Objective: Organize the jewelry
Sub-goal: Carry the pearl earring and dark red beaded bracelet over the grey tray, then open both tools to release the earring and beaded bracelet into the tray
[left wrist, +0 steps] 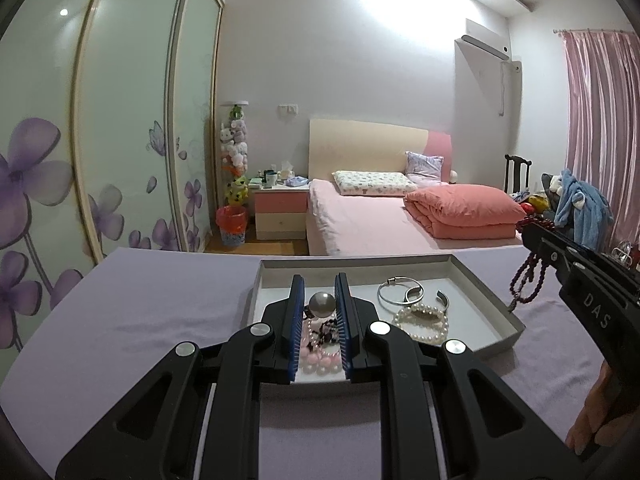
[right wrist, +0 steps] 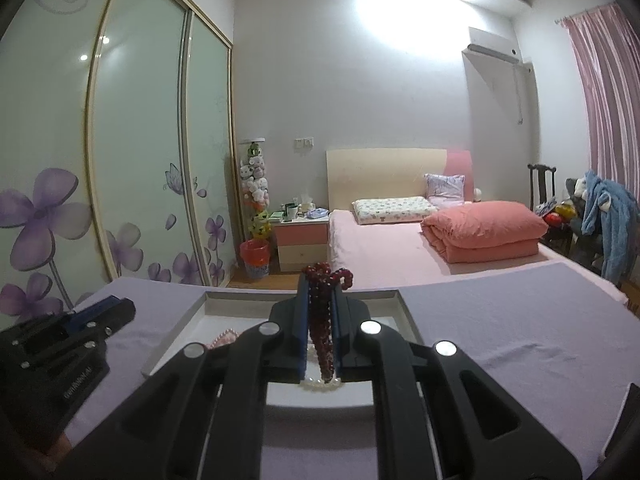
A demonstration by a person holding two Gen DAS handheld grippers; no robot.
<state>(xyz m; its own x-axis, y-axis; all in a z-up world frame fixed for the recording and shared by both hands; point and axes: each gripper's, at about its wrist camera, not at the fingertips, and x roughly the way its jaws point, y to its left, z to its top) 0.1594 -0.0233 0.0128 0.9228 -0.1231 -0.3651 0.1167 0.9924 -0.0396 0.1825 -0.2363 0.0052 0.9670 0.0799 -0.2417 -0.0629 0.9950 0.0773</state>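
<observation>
The right tool [right wrist: 320, 320] pinches a dark red bead string [right wrist: 322, 320] above the tray [left wrist: 496, 300]; the left tool [left wrist: 320, 312], nearly closed, holds nothing there. The next move probably needs a gentle lowering into the tray.

A bed [left wrist: 360, 220] with a pink sheet fills mid-frame — a folded coral quilt [left wrist: 464, 210] lies on its right half, a patterned pillow [left wrist: 372, 182] by the headboard. Left of it stand a pink nightstand [left wrist: 280, 210] and a red wastebasket [left wrist: 231, 225]. Flower-printed wardrobe doors [left wrist: 120, 140] cover the left; pink curtains [left wrist: 600, 128] hang at right.

Left gripper [left wrist: 320, 296] jaws narrowly apart above tray [left wrist: 480, 276] of jewelry.
</observation>
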